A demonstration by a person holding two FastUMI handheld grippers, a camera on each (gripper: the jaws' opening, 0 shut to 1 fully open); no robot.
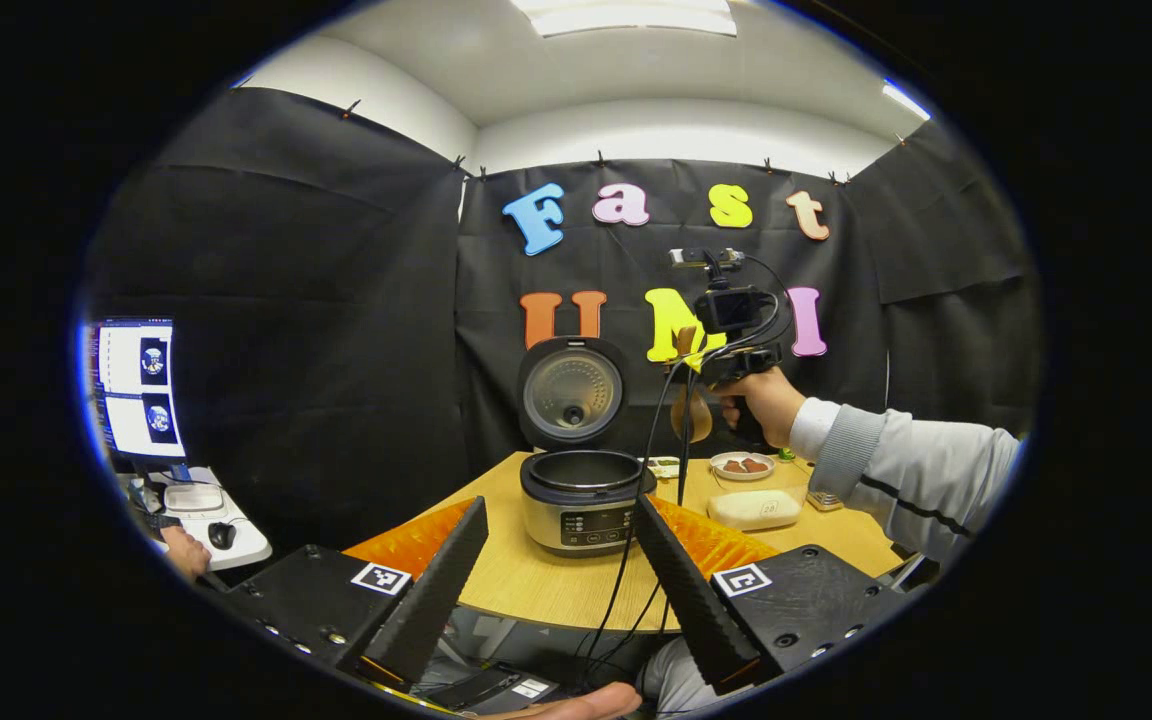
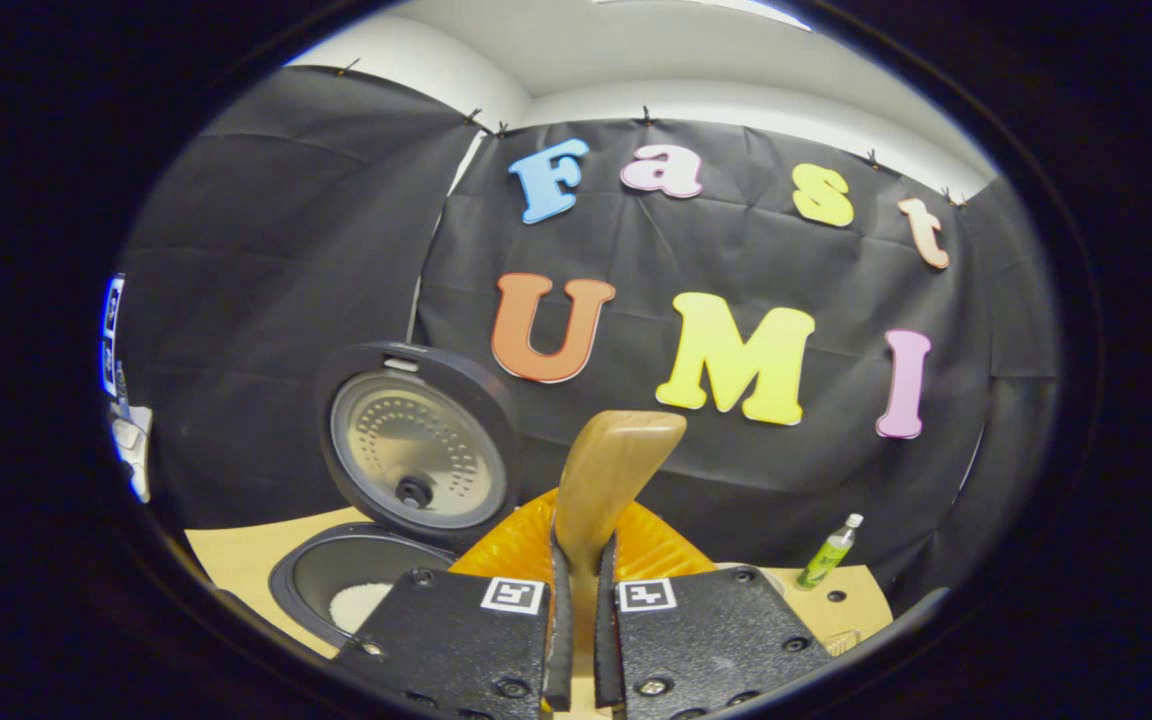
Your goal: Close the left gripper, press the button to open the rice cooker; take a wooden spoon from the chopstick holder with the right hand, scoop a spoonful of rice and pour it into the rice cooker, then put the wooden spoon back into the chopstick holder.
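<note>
The rice cooker (image 1: 581, 500) stands on the wooden table with its lid (image 1: 573, 392) swung up. In the right gripper view the open pot (image 2: 336, 585) holds a patch of white rice (image 2: 356, 605). My left gripper (image 1: 558, 503) is open, held low in front of the table edge and short of the cooker. A hand in a grey sleeve (image 1: 896, 465) holds my right gripper (image 1: 706, 365) up to the right of the lid. That right gripper (image 2: 583, 550) is shut on the wooden spoon (image 2: 606, 470). The spoon (image 1: 691, 410) stands about upright.
An orange mat (image 1: 416, 535) lies under the cooker. A white lidded box (image 1: 756, 508) and a small dish (image 1: 742, 465) sit right of the cooker, and a green bottle (image 2: 829, 552) stands near the wall. Cables (image 1: 626, 570) hang from the right gripper. A monitor (image 1: 136, 390) stands far left.
</note>
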